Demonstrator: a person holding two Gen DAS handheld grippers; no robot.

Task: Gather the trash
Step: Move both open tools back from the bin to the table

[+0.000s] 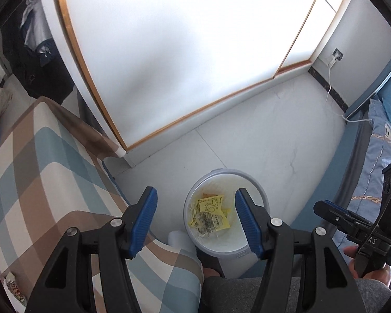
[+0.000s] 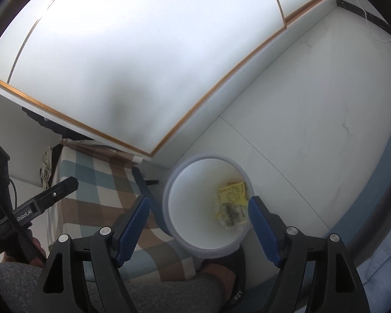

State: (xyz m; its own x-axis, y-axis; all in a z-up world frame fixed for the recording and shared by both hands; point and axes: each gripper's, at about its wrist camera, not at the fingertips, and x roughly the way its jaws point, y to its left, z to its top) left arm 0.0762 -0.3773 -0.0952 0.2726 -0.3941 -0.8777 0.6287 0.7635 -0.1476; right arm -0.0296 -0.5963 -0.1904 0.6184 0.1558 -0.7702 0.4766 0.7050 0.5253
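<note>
Both the left gripper [image 1: 195, 220] and right gripper [image 2: 199, 224] hung above the white bin [image 1: 258, 182], jaws apart and empty, yellow wrappers [image 1: 211, 212] lying inside, evidently deposited as trash.

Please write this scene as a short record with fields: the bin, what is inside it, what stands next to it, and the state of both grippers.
bin: round white plastic trash bin, upright on the pale tiled floor
contents: yellow printed paper wrappers and a clear crumpled wrapper at the bottom
beside bin: checked blue, brown and cream bed cover, on the left in the picture
left hand-held gripper: open, empty, above the bin
right hand-held gripper: open, empty, above the bin
</note>
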